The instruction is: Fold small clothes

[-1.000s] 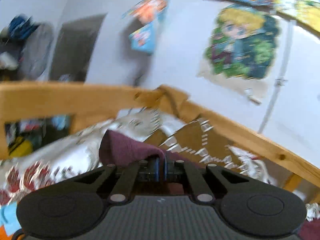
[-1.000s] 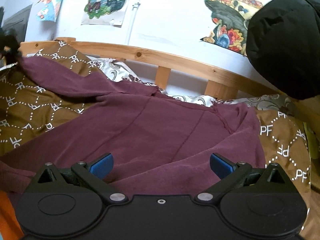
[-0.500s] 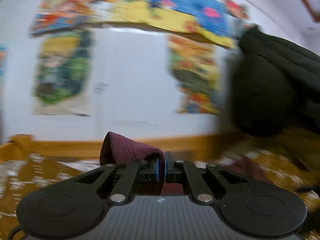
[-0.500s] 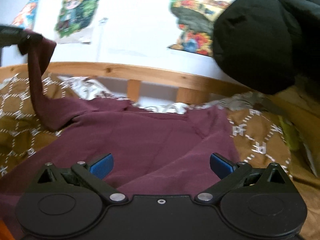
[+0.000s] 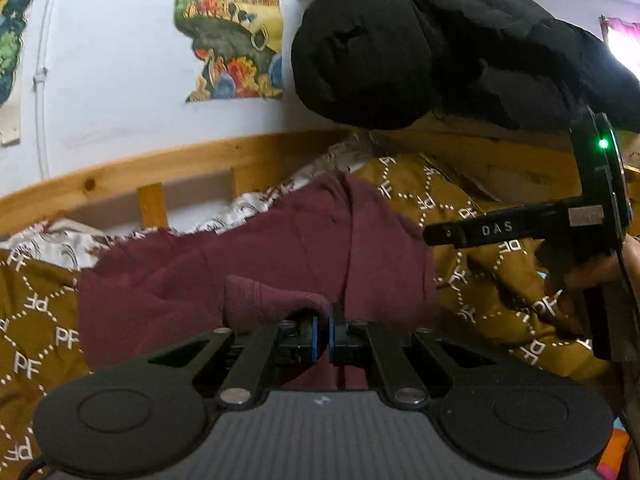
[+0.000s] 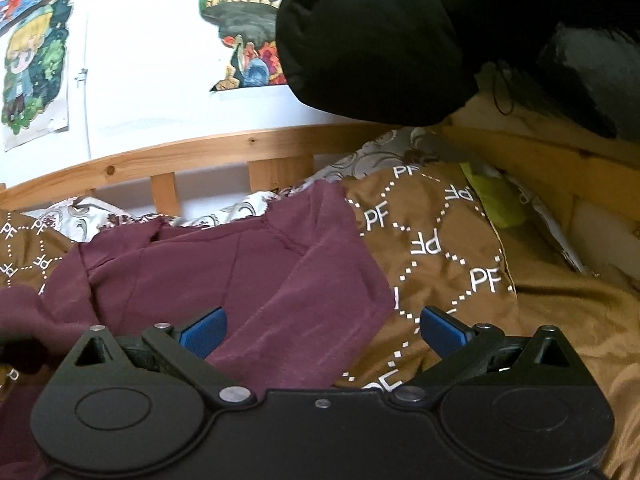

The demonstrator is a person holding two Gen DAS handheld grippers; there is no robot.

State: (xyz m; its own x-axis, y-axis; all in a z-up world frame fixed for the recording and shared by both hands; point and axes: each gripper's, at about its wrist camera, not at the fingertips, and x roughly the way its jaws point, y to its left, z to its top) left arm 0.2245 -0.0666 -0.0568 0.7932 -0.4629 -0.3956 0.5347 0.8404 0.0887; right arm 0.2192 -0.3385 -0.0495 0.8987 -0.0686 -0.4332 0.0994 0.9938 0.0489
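Note:
A maroon sweatshirt lies spread on a brown patterned blanket on the bed. My left gripper is shut on a ribbed cuff of the sweatshirt's sleeve, which bunches up just left of the pads, low over the body of the garment. My right gripper stands open above the sweatshirt's right edge, its blue pads wide apart with cloth and blanket below them. The right gripper also shows from the side at the right of the left wrist view, held by a hand.
A wooden bed rail runs behind the blanket, with a white postered wall above. A big black padded jacket hangs over the right end of the bed. A yellow-green item lies by the right frame.
My left gripper has swung right and down with the cuff, from facing the wall to over the sweatshirt's body. The right gripper has shifted right, toward the garment's right edge, still open.

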